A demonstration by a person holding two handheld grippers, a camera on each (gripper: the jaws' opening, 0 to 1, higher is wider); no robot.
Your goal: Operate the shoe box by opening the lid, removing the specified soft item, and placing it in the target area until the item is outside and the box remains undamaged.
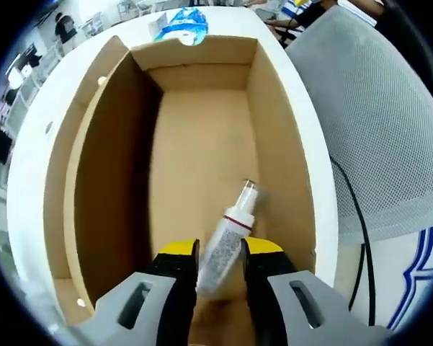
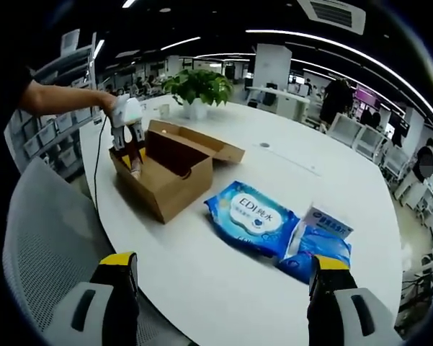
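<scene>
Left gripper (image 1: 220, 263): jaws rise from the bottom centre of the left gripper view, yellow-tipped, nearly together, clamped on a bottle (image 1: 228, 241) held between them. Same gripper seen at upper left of the right gripper view, pointing downward, held by a hand (image 2: 114, 101) with a bare forearm reaching in from the left edge. Right gripper (image 2: 223, 270): jaws at the bottom left and bottom right of the right gripper view, spread wide apart, nothing between them.
</scene>
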